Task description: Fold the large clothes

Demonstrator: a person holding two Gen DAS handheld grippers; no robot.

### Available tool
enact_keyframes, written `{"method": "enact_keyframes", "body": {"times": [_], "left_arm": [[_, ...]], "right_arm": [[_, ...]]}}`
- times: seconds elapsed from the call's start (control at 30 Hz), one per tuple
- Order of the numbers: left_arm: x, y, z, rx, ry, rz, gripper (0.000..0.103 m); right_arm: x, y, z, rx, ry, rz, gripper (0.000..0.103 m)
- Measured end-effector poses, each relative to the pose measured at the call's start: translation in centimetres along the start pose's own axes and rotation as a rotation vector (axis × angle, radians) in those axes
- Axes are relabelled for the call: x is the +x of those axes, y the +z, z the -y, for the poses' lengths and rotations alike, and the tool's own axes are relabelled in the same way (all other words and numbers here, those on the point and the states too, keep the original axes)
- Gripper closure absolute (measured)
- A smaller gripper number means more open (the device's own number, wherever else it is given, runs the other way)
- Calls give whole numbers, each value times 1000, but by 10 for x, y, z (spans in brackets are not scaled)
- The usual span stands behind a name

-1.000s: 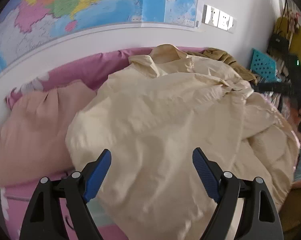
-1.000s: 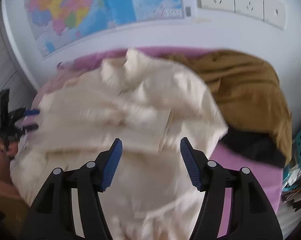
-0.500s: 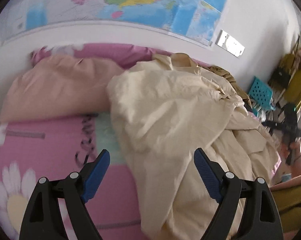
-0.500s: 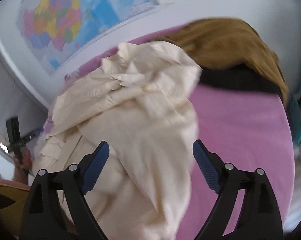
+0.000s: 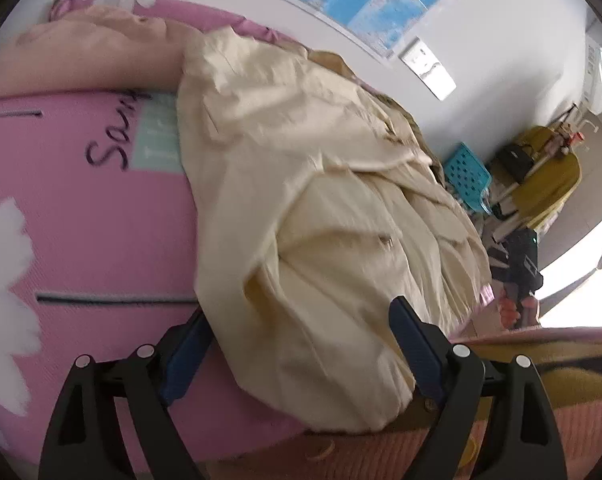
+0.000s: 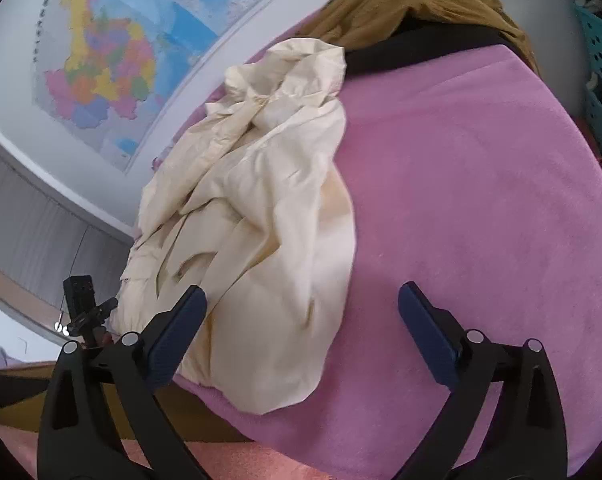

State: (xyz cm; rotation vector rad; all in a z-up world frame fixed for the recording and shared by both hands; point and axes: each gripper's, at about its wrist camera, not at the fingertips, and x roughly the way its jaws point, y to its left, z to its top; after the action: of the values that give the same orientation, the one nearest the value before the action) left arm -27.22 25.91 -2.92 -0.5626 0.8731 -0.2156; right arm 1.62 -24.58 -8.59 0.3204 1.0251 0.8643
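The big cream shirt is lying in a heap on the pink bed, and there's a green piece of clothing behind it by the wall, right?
Not green. The clothing behind the cream shirt is mustard brown, as the right wrist view shows. The shirt does lie in a heap on the pink bed.

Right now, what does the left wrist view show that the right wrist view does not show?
Only the left wrist view shows the peach pillow, the white daisy print and dark lettering on the pink sheet, and the wall socket plate.

Only the right wrist view shows the mustard-brown garment with a black garment below it, and the grey blinds.

Both show the crumpled cream garment on the pink bed, the wall map, and each gripper open, left and right.
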Motion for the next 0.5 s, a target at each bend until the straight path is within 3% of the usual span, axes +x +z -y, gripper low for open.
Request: {"method": "enact_keyframes", "body": {"times": [0.07, 0.17, 0.4, 0.43, 0.47, 0.5], "left_arm": [[-1, -6, 3, 3, -23, 3, 15], [3, -10, 6, -16, -118, -5, 8], [22, -11, 30, 42, -120, -3, 6], [25, -10, 34, 49, -105, -1, 6], [27, -8, 38, 53, -89, 3, 9], [29, -6, 42, 53, -60, 13, 16]], "right_arm": [[0, -6, -3, -16, 27, -9, 6], [4, -12, -11, -49, 50, -19, 5], [29, -17, -37, -152, 108, -53, 7], [33, -17, -40, -161, 113, -61, 25], [39, -16, -42, -149, 136, -75, 51], [43, -16, -42, -142, 140, -82, 60]]}}
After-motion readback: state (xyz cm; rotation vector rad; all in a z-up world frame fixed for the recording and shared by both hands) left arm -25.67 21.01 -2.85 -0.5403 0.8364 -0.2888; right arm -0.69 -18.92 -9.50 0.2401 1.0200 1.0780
